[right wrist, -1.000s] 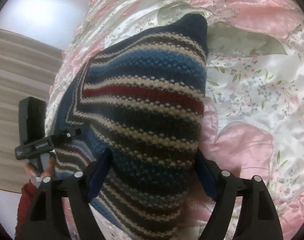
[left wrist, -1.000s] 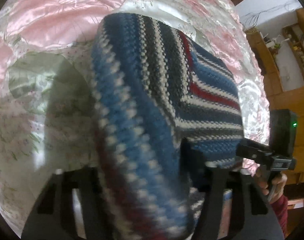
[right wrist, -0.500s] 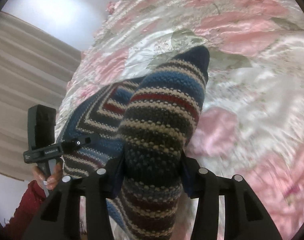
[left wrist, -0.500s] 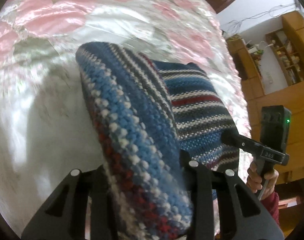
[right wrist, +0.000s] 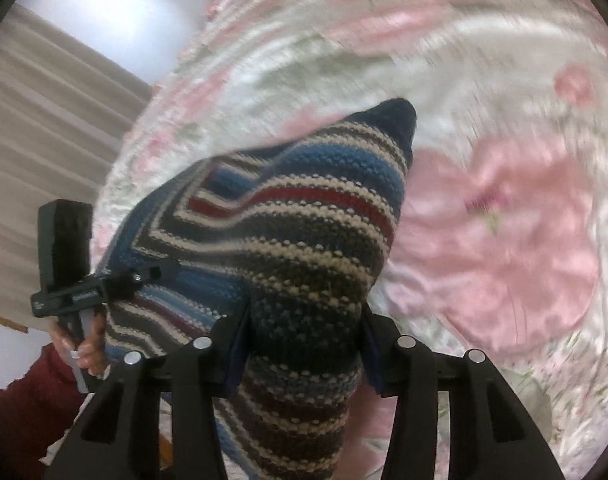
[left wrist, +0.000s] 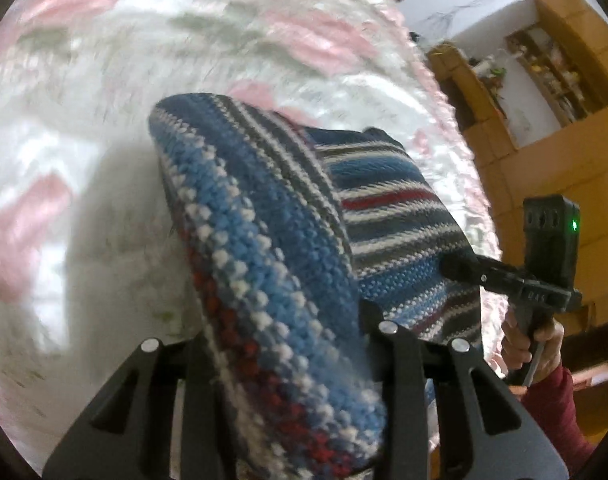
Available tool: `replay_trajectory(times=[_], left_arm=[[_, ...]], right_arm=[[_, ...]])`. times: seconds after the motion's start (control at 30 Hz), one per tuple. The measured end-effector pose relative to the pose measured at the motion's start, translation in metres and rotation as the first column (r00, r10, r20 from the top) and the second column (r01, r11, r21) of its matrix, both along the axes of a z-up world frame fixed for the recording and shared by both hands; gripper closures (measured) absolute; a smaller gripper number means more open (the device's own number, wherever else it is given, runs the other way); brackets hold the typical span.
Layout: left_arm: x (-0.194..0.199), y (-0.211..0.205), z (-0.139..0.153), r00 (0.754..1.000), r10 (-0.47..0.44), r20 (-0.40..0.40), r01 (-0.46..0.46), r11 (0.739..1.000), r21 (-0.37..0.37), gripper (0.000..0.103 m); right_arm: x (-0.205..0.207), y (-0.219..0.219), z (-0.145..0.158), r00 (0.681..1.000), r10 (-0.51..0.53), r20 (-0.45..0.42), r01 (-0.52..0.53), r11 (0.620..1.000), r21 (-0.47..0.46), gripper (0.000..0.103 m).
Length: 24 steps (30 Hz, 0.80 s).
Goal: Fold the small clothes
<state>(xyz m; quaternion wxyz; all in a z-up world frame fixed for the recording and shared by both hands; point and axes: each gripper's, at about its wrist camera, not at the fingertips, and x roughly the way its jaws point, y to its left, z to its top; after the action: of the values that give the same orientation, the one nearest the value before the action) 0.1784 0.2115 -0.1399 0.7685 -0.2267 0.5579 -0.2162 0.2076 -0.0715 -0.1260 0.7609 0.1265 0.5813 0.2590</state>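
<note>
The striped knit sweater (left wrist: 264, 248) hangs bunched between the two grippers, lifted above the floral satin bed cover (left wrist: 104, 80). The left gripper (left wrist: 288, 344) is pinching a thick roll of the knit, which fills the gap between its fingers and bulges forward past them. The right gripper (right wrist: 304, 332) is likewise clamped on a fat wad of the same sweater (right wrist: 304, 232), the fabric rising ahead of it to a dark blue corner.

I judge the sweater soft, limp and fairly light for its bulk. The chunky knit should grip well against the pads, yet it stretches and sags, so a hold on a single edge would let the rest droop. Hems, cuffs or shoulder seams look like the firmest places to take it, with the grippers kept well apart so that the panel spreads flat instead of rolling.

The left wrist view shows the flatter, finer-striped panel stretching off to that gripper's right, toward the other gripper (left wrist: 483, 276) and the hand (left wrist: 531, 340) holding it, with wooden shelving beyond. The right wrist view shows instead the diagonal meeting of stripes to its left, the left gripper's handle (right wrist: 76, 296), a red sleeve (right wrist: 24, 400) and a pale curtain (right wrist: 44, 140). The bed cover is blurred in both views.
</note>
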Motion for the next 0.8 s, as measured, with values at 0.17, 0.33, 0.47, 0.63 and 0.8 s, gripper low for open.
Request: replay_trajectory(times=[0.17, 0.33, 0.47, 0.63, 0.8], left_arm=[[-0.007, 0.006, -0.039, 0.998, 0.056, -0.034, -0.057, 0.998, -0.023, 0.066], [-0.013, -0.005, -0.024, 0.998, 0.059, -0.011, -0.058, 0.996, 0.063, 0.055], [-0.021, -0.005, 0.003, 0.995, 0.100, 0.012, -0.101, 0.981, 0.167, 0.040], [-0.067, -0.010, 0.039, 0.991, 0.099, 0.095, -0.121, 0.956, 0.267, 0.029], [-0.102, -0.022, 0.045, 0.987, 0.092, 0.129, -0.130, 0.936, 0.328, 0.029]], right_arm=[[-0.010, -0.010, -0.037, 0.999, -0.039, -0.006, 0.039, 0.998, 0.050, 0.050], [-0.012, -0.016, -0.032, 0.996, -0.086, -0.030, 0.088, 0.993, 0.077, 0.035], [-0.035, -0.020, -0.007, 0.997, -0.082, 0.006, 0.082, 0.995, 0.063, 0.018], [-0.075, -0.035, -0.005, 0.994, -0.108, -0.031, 0.110, 0.990, 0.089, 0.018], [-0.100, -0.036, -0.014, 0.991, -0.130, -0.041, 0.133, 0.988, 0.083, 0.055]])
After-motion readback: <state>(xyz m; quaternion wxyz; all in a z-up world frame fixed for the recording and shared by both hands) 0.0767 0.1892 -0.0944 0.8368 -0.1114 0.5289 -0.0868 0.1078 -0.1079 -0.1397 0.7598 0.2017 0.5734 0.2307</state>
